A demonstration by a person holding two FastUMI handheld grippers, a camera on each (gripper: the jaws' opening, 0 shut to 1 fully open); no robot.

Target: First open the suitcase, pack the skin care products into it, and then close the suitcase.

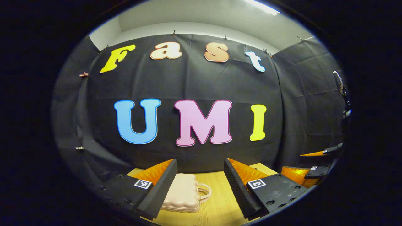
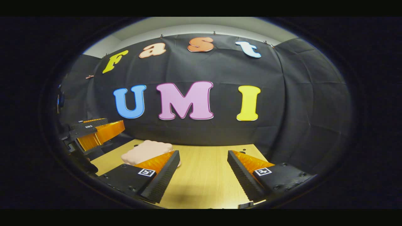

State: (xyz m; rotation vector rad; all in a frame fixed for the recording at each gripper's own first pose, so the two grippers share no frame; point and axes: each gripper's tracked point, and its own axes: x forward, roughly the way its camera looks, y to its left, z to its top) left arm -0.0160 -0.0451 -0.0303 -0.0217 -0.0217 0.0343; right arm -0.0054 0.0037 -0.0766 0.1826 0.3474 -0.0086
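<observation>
Pale pink and ribbed, one small suitcase (image 1: 183, 194) is lying flat on the light wooden table (image 1: 220, 207), lid down and shut, its single loop handle pointing toward my right. In the left gripper view I am holding my left gripper (image 1: 201, 188) above the table's near side with its two fingers spread wide apart, gripping nothing; the suitcase is showing between them, partly hidden behind the left-hand finger. My right gripper (image 1: 317, 164) is appearing at the right edge there. In the right gripper view that right gripper (image 2: 203, 177) is also hanging open over bare wood, two fingers well separated, with the suitcase (image 2: 146, 152) lying ahead to the left and my left gripper (image 2: 94, 131) near it.
</observation>
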